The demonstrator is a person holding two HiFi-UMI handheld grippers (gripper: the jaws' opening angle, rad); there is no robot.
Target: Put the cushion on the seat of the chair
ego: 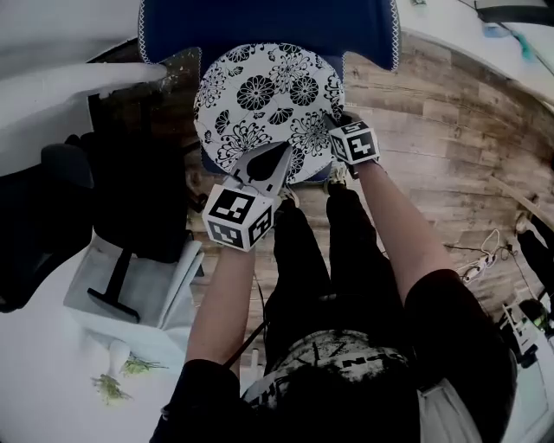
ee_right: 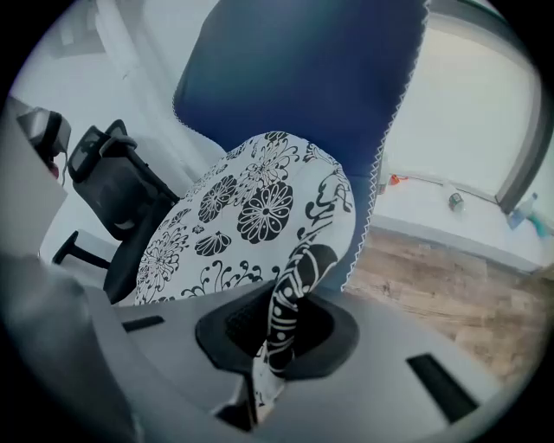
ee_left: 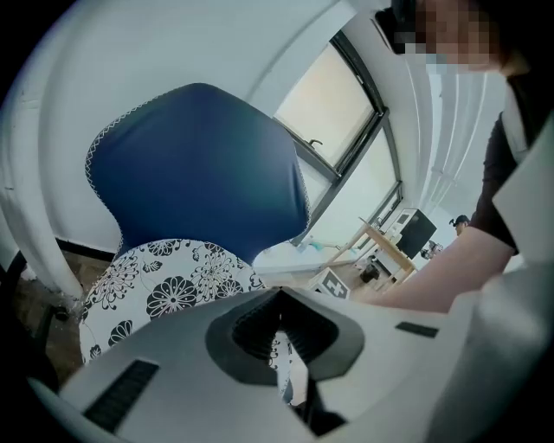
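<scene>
Left gripper and right gripper, jaws closed tight, each pinch a fold at the near edge of the floral cushion, held over the seat of the blue chair. Soft and light, it probably droops unless held at two rim points.

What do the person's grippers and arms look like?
Both the left gripper and right gripper have pale grey bodies with a dark recess round the jaws; each carries a white cube with black square markers. The sleeves are short and black.
</scene>
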